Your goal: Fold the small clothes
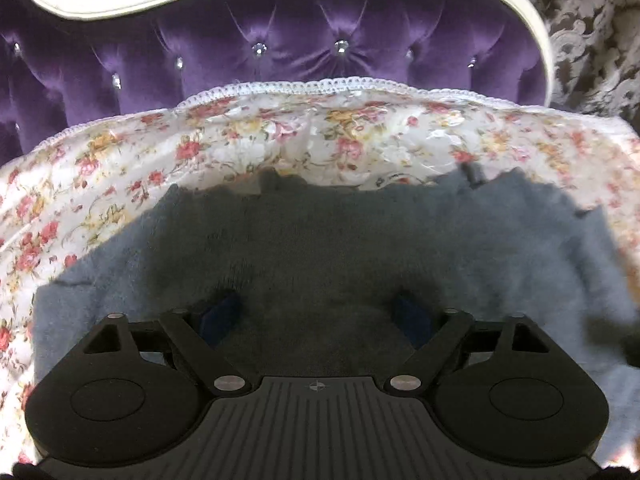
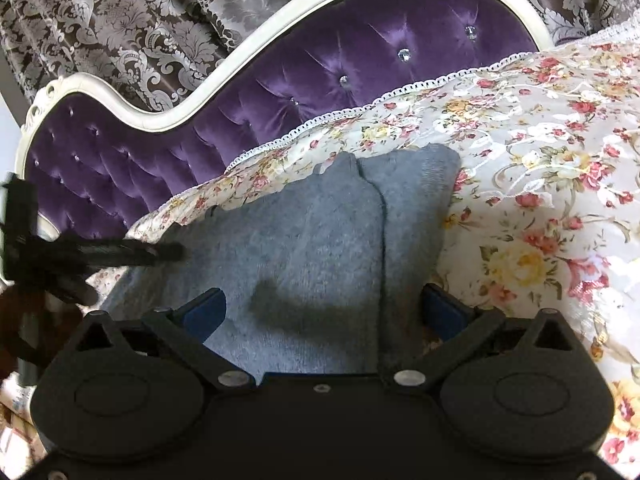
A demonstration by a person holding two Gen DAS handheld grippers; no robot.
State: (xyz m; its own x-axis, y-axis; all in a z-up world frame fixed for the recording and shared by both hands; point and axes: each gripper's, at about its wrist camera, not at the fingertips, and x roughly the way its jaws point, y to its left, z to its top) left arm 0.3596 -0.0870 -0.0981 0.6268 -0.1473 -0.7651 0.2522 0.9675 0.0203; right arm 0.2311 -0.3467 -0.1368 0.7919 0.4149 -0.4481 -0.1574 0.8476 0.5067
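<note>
Grey sweater [image 1: 320, 248] lies spread on the flowered bedspread [image 1: 120, 168], right under and ahead of the left gripper [image 1: 318, 316]. That gripper's blue pads [image 1: 220, 314] stand wide apart just over the knit, with nothing pinched between them, and its shadow darkens the cloth in front. Beyond the sweater the bedspread's white lace edge [image 1: 288, 87] meets the purple tufted headboard [image 1: 280, 44].

In the right wrist view, the left gripper shows as a blurred black shape far to the left of the right gripper [image 2: 324, 306], whose jaws are also fully spread and hold nothing. Between and ahead of them lies the sweater [image 2: 288, 240], with a folded sleeve [image 2: 412, 200] lying along its right side. To the gripper's right is bare bedspread [image 2: 540, 200]; farther ahead, the headboard [image 2: 360, 60] and patterned curtain [image 2: 140, 20].
</note>
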